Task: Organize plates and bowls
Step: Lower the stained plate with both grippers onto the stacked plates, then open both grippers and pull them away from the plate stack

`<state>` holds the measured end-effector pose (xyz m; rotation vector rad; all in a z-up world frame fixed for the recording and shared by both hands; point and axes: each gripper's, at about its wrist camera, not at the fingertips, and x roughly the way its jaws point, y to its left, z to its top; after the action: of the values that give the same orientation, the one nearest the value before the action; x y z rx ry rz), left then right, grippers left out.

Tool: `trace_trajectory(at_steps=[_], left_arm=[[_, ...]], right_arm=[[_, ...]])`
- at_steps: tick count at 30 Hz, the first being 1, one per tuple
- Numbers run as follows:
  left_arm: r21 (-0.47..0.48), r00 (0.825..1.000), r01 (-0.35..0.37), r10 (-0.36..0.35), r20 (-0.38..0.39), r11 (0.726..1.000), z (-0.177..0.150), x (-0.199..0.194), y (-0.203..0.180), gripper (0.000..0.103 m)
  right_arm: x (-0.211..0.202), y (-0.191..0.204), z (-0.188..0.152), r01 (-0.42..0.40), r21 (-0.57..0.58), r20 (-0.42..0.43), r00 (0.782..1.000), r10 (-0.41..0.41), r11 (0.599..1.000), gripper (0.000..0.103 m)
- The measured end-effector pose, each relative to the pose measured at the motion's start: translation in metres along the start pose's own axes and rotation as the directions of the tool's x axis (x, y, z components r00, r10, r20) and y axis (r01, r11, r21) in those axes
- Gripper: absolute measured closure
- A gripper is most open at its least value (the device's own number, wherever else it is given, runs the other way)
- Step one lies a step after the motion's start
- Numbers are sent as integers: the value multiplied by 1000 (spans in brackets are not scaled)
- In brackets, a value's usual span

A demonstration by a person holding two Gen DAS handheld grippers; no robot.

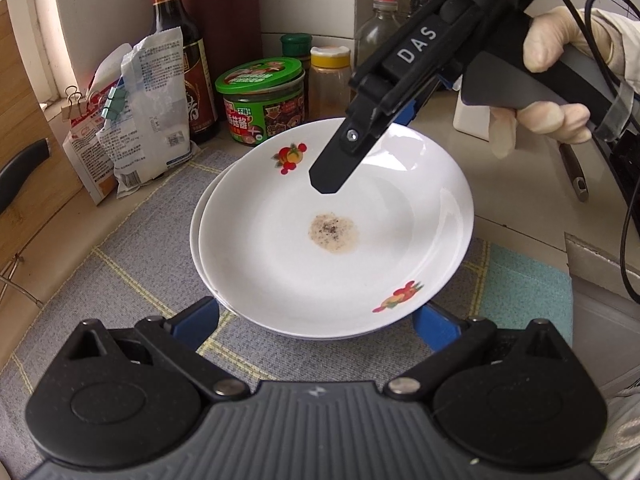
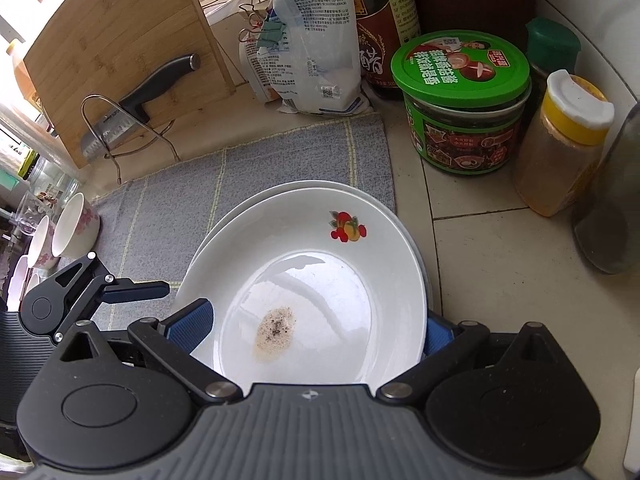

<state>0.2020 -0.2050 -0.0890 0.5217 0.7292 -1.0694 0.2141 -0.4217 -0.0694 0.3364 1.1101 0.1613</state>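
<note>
Two plates stacked here, so we've got the top plate nested on a second plate that peeks out on one side, both on the grey mat on the desk, right in front of the green-lidded jar.

Our right gripper seems to have the top plate's far rim: one black finger lies over the inside of the rim, and in its own wrist view the plate fills the gap between the blue pads. So we'd call it clamped on that plate, though the lower finger is hidden. Our left gripper has its fingers spread wide either side of the near rim, not gripping anything.

Handling-wise: glazed ceramic, stiff, slick and chippy, probably a fair weight for a rim pinch. There's a dried speckled stain in the middle, so we'd keep it level. Best hold looks like the sloped rim, pads well past the lip, opposite sides if both grippers go in. Lift straight so it doesn't drag the plate under it.

A few bowls sit off at the mat's edge.
</note>
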Motion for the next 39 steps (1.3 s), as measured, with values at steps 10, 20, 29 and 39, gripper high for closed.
trace_trajectory(at_steps=[10, 20, 29, 39], left_arm=[[-11, 1000, -7, 7, 8, 1000, -2, -4, 0, 1], [-36, 1000, -21, 22, 18, 999, -7, -10, 2, 1], [-59, 998, -16, 19, 56, 998, -11, -20, 3, 1], [-71, 991, -51, 59, 119, 996, -27, -48, 2, 1]], right_arm=[[-1, 12, -5, 65, -48, 3, 998, -65, 997, 0], [-3, 19, -9, 108, -76, -1, 994, -108, 991, 0], [-5, 26, -14, 175, -95, 8, 985, -175, 980, 0], [-26, 64, -38, 299, -182, 203, 944, -261, 937, 0]])
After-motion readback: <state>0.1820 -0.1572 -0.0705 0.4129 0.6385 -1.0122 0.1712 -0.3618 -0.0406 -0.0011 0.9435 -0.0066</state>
